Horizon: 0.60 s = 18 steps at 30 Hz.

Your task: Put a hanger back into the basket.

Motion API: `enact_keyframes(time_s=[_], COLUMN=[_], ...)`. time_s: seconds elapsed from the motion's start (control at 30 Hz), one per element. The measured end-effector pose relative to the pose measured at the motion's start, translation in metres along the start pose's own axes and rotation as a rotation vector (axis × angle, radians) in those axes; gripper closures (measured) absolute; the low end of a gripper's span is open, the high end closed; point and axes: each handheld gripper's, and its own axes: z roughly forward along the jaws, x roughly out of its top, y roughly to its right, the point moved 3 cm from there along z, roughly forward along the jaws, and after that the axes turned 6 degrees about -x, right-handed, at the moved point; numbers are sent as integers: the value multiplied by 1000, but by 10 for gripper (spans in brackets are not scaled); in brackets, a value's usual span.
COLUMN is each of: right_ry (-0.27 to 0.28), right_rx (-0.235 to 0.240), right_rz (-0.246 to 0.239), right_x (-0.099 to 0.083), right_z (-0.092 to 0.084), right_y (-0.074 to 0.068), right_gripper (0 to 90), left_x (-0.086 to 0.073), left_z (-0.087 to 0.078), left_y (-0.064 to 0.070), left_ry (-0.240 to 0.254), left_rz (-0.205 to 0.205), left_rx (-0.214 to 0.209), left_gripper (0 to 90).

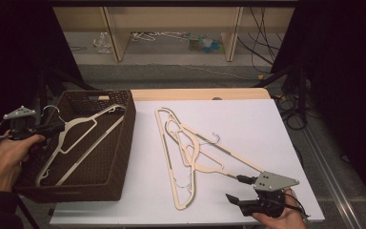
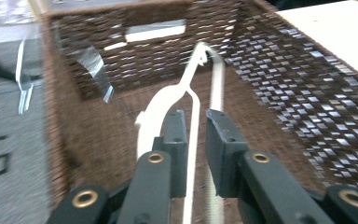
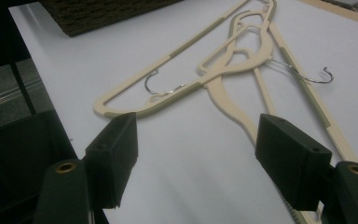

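While your left gripper point(image 1: 52, 128) is parting its jaws around one hanger point(image 1: 78, 143) in the basket point(image 1: 124, 143), your wide-open right gripper point(image 1: 240, 188) is facing the tangled hangers point(image 1: 190, 148) left on the table point(image 1: 248, 124).

A lab-like recording space: dark drapes point(image 1: 9, 43) flank the white table point(image 1: 248, 124), loose cables point(image 1: 262, 33) on the floor.

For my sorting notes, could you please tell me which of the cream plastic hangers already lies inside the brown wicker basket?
The cream plastic hanger leaning inside the brown wicker basket, by the left gripper; the other hangers lie tangled on the white table.
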Motion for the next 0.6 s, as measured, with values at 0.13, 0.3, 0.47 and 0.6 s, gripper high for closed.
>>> enact_keyframes(time_s=[0.13, 0.3, 0.47, 0.6], right_ry=[0, -1, -5, -5], right_rx=[-1, -3, -1, -3], right_rz=[2, 3, 1, 1], right_x=[0, 0, -1, -1], right_z=[0, 1, 2, 2], right_y=[0, -1, -2, -2], right_gripper=[308, 309, 308, 308], left_x=[-2, 1, 4, 6], left_z=[-3, -9, -11, -13], left_y=[1, 21, 53, 85], left_ry=[7, 58, 94, 117], left_rz=[-18, -6, 8, 30], left_rx=[21, -10, -70, -130], left_gripper=[732, 679, 594, 513])
